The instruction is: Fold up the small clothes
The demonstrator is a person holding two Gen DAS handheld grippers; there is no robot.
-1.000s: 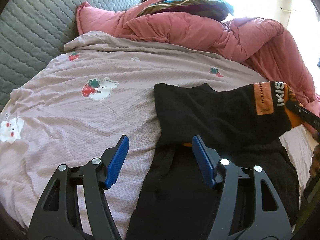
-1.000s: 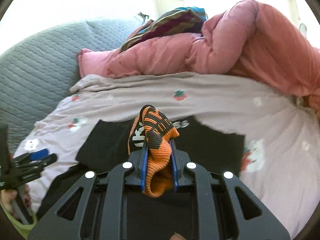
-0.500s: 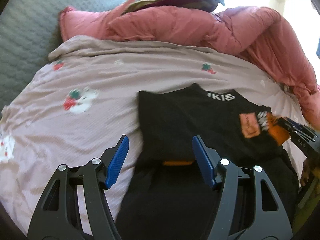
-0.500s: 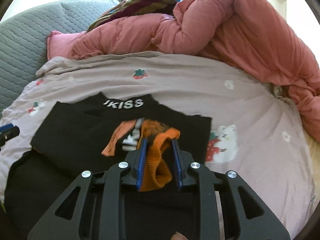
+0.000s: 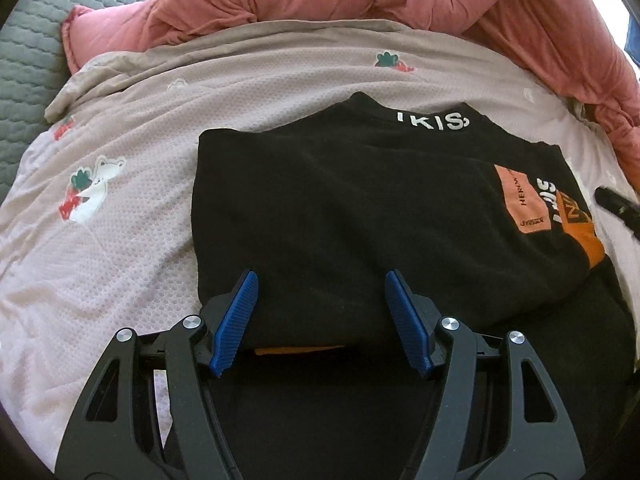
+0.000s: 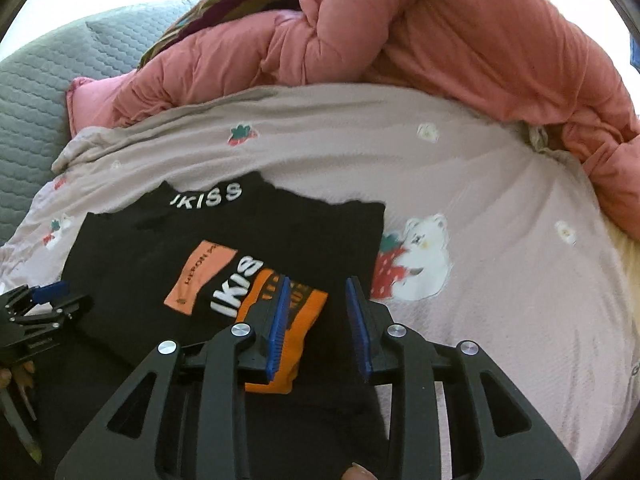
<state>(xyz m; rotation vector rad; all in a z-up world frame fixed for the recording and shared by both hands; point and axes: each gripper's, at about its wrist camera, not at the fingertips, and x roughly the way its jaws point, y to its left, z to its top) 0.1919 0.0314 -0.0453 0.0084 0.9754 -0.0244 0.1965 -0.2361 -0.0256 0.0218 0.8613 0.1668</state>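
Hovering wide apart, left gripper (image 5: 320, 316) and right gripper (image 6: 318, 324) hold nothing above black shirt (image 5: 340, 216).

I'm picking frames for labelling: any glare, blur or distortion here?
Left wrist view: strong fisheye bending, blown-out top right corner, black sweater sharp but nearly detailless. Right wrist view: window behind the pink duvet is washed out white, the duvet slightly soft, sweater lettering readable.

Both hand-held tools, the left black plastic two-finger gripper (image 5: 320, 320) and the right black plastic two-finger gripper (image 6: 318, 324), have ribbed blue finger pads (image 5: 236, 322), triangular cut-out frames and round silver screws (image 6: 167, 347) at their joints.
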